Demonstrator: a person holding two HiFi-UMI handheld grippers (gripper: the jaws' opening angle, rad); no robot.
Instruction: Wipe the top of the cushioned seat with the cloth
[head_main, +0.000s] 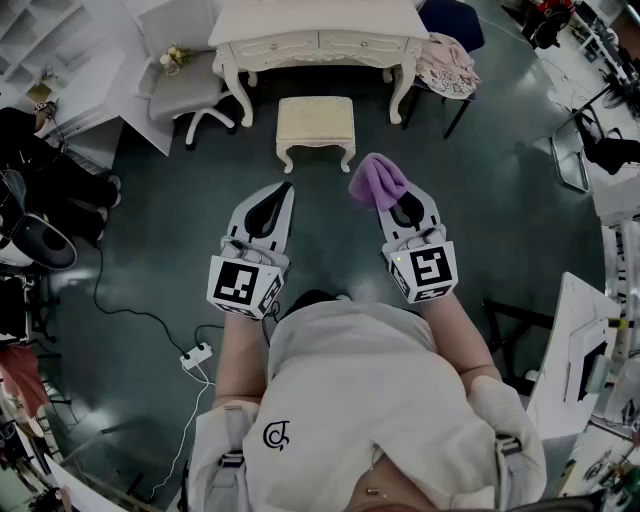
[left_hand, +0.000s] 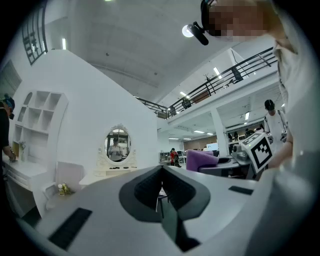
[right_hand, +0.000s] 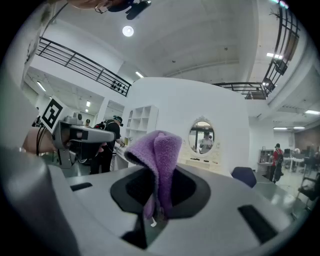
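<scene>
**Head view:** the cushioned seat (head_main: 315, 120) stands on the floor ahead, well apart from both tools. The right tool (head_main: 392, 205) carries the purple cloth (head_main: 377, 181), and the left tool (head_main: 281, 193) is level beside it.

**Left gripper view:** the jaws are pressed together with nothing between them.

**Right gripper view:** the jaws are clamped on the bunched cloth.

**Step:** approach, with wiping not yet begun. The next move calls for bringing the cloth down flat onto the seat top.

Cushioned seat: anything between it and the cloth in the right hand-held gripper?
Nothing visible. The cloth, clamped in the right hand-held gripper, is held short of the cushioned seat. In the head view only floor shows between them, and nothing lies on the seat's top.
</scene>
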